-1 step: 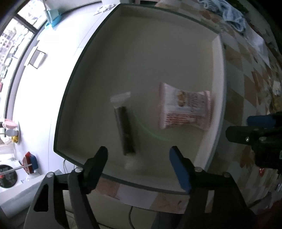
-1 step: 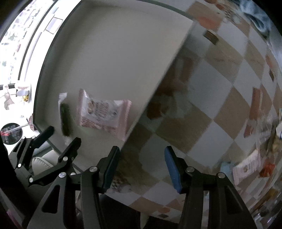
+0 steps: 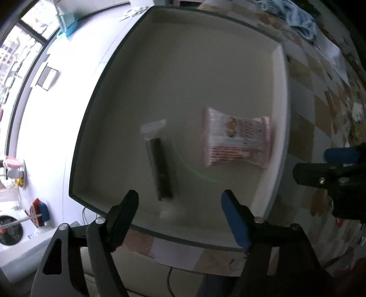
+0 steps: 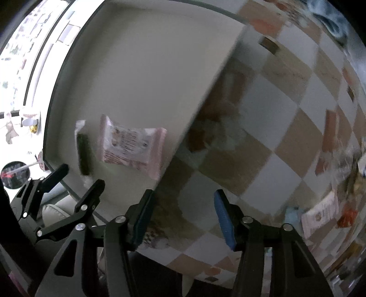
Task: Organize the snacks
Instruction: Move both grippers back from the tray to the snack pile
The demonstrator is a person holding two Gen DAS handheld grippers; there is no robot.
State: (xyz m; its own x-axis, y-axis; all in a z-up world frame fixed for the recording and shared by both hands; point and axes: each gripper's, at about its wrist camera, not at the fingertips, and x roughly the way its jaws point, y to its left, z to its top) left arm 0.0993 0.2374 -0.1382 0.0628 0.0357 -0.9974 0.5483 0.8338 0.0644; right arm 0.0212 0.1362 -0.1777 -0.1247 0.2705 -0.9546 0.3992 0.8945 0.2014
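A shallow beige tray (image 3: 194, 68) with a dark rim lies on the checked table. Inside it are a pink and white snack packet (image 3: 238, 144) near the right wall and a dark bar in a clear wrapper (image 3: 161, 169) to its left. My left gripper (image 3: 179, 196) hovers above the tray's near edge; its jaws are opening, with nothing between them. My right gripper (image 4: 184, 196) hangs over the tablecloth just right of the tray (image 4: 148, 68), jaws opening and empty. The right wrist view also shows the pink packet (image 4: 132, 148), the dark bar (image 4: 83, 155) and the left gripper (image 4: 82, 176).
A brown and white checked tablecloth (image 4: 274, 137) covers the table. Several loose snack packets (image 4: 320, 214) lie blurred at its right edge. A blue cloth (image 3: 299, 20) sits at the far right corner. A white surface (image 3: 45, 137) runs left of the tray.
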